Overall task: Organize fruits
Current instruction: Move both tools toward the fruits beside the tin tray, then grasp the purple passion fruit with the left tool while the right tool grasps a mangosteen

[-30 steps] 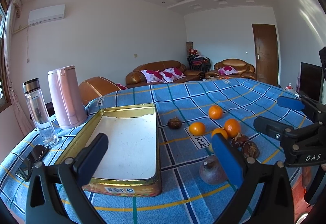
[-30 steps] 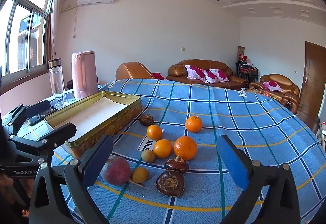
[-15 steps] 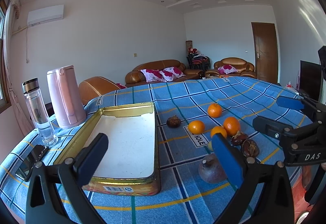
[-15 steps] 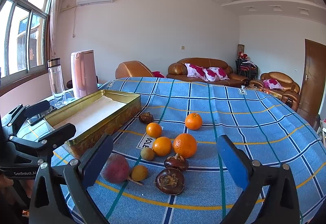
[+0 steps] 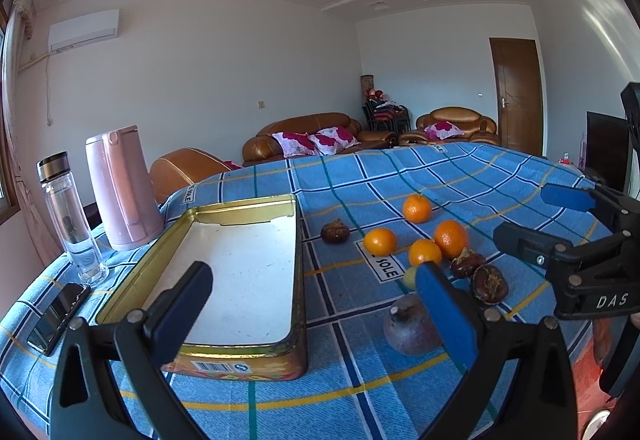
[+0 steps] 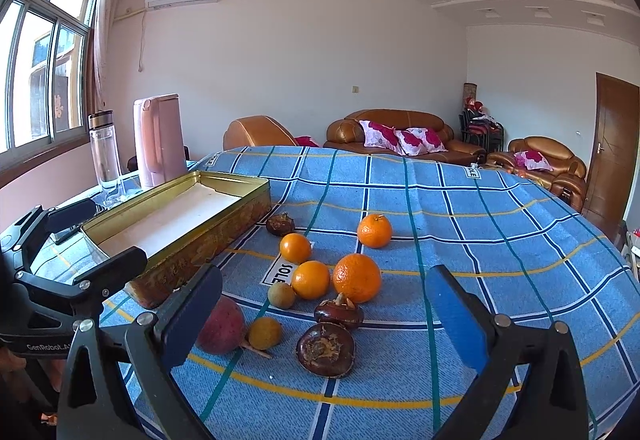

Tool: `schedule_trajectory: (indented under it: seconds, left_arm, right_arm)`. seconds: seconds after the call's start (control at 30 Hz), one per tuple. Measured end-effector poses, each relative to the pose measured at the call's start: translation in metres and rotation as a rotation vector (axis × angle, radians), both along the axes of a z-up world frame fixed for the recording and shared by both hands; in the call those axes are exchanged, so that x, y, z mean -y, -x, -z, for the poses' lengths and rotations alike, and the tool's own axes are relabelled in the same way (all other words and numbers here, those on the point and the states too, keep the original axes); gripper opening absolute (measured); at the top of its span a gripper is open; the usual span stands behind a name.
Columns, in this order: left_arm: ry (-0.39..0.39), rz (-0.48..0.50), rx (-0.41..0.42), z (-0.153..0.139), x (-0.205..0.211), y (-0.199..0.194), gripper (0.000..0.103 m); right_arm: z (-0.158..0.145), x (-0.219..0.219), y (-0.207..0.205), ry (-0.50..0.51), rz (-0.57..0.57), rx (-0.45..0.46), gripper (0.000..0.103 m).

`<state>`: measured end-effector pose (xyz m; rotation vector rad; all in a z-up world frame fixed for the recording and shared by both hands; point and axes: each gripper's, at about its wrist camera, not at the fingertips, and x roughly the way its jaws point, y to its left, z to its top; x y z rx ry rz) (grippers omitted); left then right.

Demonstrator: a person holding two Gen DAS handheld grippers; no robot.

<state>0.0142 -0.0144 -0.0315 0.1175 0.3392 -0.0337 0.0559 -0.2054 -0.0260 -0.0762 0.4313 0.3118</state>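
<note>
Four oranges [image 6: 357, 277] clustered on blue checked table [image 6: 500, 224] printed "SOLE", beside gold tin [image 5: 298, 304], long axis running away from camera; left gripper [image 5: 320, 304] and right gripper [image 6: 326, 314] fingers spread, empty.

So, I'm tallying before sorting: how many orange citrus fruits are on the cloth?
4: one farthest back, one beside the SOLE label, and two touching in front, the smaller left of the bigger. None seem hidden.

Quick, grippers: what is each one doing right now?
Left gripper: open, holding nothing, above the tin.
Right gripper: open, holding nothing, above the fruit.
</note>
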Motion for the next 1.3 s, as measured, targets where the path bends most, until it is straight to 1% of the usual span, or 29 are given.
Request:
schedule_trajectory:
  seconds: [0.17,0.27,0.4,0.47,0.57,0.63,0.77,0.83,0.87,0.9,0.93,1.07,1.1,1.17,1.23,1.3]
  left_arm:
    - [0.000,0.020,-0.020,0.007,0.005,-0.003,0.103]
    - [0.002,0.067,-0.045,0.012,0.015,-0.004,0.103]
    - [-0.023,0.113,-0.062,0.019,0.031,-0.008,0.103]
    - [-0.030,0.126,-0.087,0.024,0.037,-0.013,0.102]
    - [-0.006,0.151,-0.138,0.031,0.040,-0.022,0.095]
    - [0.007,0.166,-0.163,0.034,0.041,-0.028,0.088]
    - [0.015,0.207,-0.217,0.043,0.050,-0.037,0.081]
    - [0.018,0.220,-0.254,0.050,0.053,-0.042,0.070]
    - [0.025,0.226,-0.273,0.052,0.052,-0.045,0.065]
    - [0.040,0.245,-0.287,0.055,0.052,-0.046,0.059]
    - [0.053,0.258,-0.294,0.056,0.051,-0.047,0.056]
    - [0.078,0.270,-0.290,0.056,0.047,-0.043,0.055]
    - [0.087,0.265,-0.289,0.056,0.045,-0.043,0.055]
    - [0.091,0.250,-0.274,0.054,0.039,-0.042,0.055]
    - [0.093,0.231,-0.253,0.052,0.034,-0.041,0.055]
    - [0.094,0.216,-0.240,0.050,0.030,-0.041,0.055]
  right_arm:
    - [0.007,0.006,-0.003,-0.001,0.014,-0.014,0.102]
    - [0.012,0.010,-0.005,0.002,0.024,-0.025,0.102]
    - [0.020,0.020,-0.007,-0.003,0.043,-0.045,0.102]
    - [0.022,0.025,-0.007,-0.010,0.056,-0.051,0.102]
    - [0.023,0.032,-0.008,-0.020,0.069,-0.055,0.102]
    - [0.024,0.034,-0.009,-0.026,0.072,-0.061,0.102]
    - [0.026,0.032,-0.010,-0.026,0.063,-0.069,0.102]
    - [0.027,0.031,-0.011,-0.023,0.057,-0.072,0.102]
    - [0.028,0.030,-0.012,-0.024,0.053,-0.075,0.102]
    - [0.029,0.030,-0.013,-0.028,0.048,-0.080,0.102]
    - [0.030,0.029,-0.014,-0.034,0.040,-0.084,0.102]
    - [0.036,0.025,-0.021,-0.042,0.027,-0.113,0.101]
    - [0.037,0.023,-0.023,-0.039,0.023,-0.124,0.100]
    - [0.041,0.019,-0.025,-0.023,0.016,-0.138,0.094]
    - [0.046,0.014,-0.027,0.004,0.008,-0.165,0.078]
    - [0.052,0.009,-0.031,0.016,-0.008,-0.197,0.071]
